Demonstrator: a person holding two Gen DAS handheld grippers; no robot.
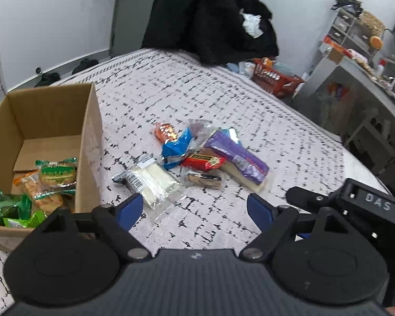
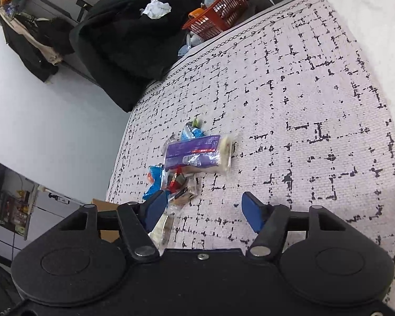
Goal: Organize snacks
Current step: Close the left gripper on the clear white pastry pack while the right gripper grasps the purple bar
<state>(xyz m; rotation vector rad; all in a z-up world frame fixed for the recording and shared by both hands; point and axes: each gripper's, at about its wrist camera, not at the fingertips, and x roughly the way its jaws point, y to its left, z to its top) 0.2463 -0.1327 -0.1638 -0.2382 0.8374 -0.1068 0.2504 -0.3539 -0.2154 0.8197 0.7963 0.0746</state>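
Snacks partly fill the box; a pile remains on the bed; both grippers' fingers gape, empty.

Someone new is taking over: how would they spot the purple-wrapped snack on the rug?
Start at the open brown cardboard box on the white black-flecked rug, then look right to the loose pile of snack packets. The long purple-wrapped packet with pale cake showing lies at the pile's right edge. It is the only purple one, beside a small red packet.
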